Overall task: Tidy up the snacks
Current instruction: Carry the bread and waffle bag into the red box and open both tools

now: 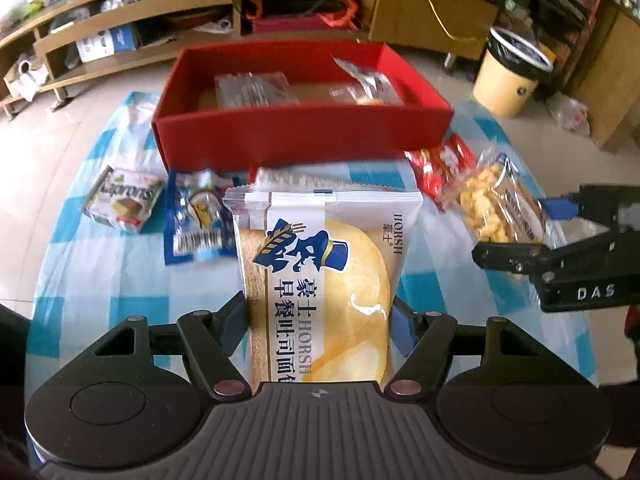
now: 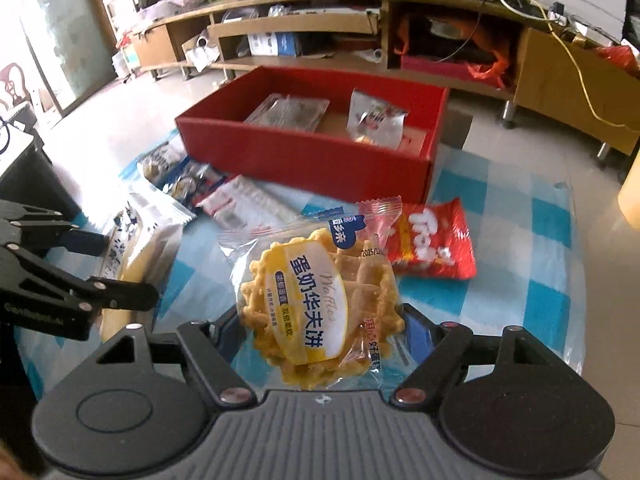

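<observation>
My left gripper is shut on a white HORSH toast bread packet and holds it above the checked cloth, short of the red box. My right gripper is shut on a clear waffle packet, also above the cloth. The red box stands open at the far side and holds two clear packets. In the left wrist view the right gripper and its waffle packet show at the right. In the right wrist view the left gripper and its bread packet show at the left.
Loose snacks lie on the blue-and-white cloth: a Caprices packet, a blue packet, a red packet and a white packet. A bin and a low wooden shelf stand beyond the table.
</observation>
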